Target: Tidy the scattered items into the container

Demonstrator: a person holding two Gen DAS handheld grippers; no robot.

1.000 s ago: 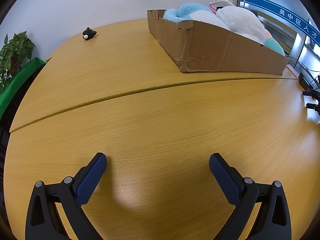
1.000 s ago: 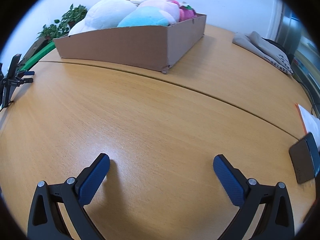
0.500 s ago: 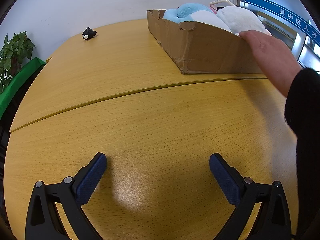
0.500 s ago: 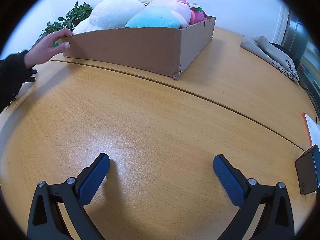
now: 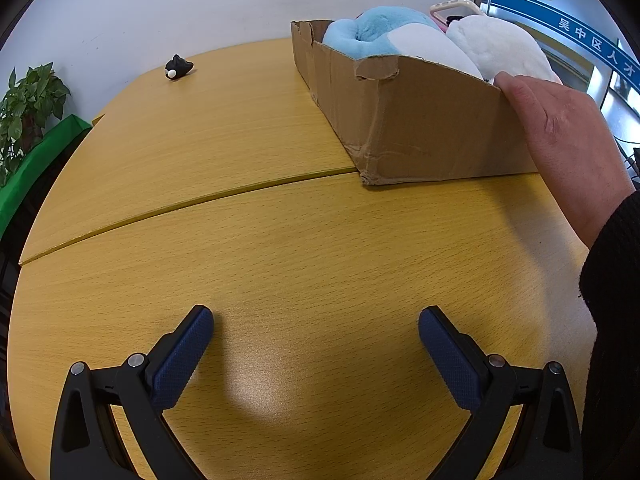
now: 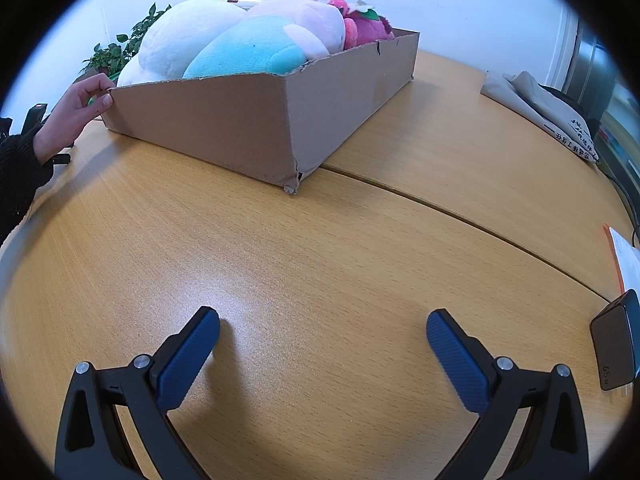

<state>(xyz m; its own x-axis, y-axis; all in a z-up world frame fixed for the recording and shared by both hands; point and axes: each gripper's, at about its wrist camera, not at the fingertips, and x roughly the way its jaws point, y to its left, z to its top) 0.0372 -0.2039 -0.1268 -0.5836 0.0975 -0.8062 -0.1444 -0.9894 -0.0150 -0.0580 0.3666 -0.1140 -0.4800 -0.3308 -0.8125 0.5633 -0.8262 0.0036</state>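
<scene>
A cardboard box stands on the wooden table, filled with plush toys: a blue and white one and a white one. In the right wrist view the box holds white, teal, pink and magenta plush toys. A bare hand grips the box's corner; it also shows in the right wrist view. A small black toy lies at the table's far left. My left gripper and right gripper are open and empty, low over the table.
A potted plant and green ledge stand beyond the left edge. A folded grey cloth lies at the far right. A black power adapter and papers lie at the right edge. A seam crosses the tabletop.
A hand has come in and taken hold of the box's corner. The box has been pulled and turned, and now sits closer to both grippers. The grippers stay open.
</scene>
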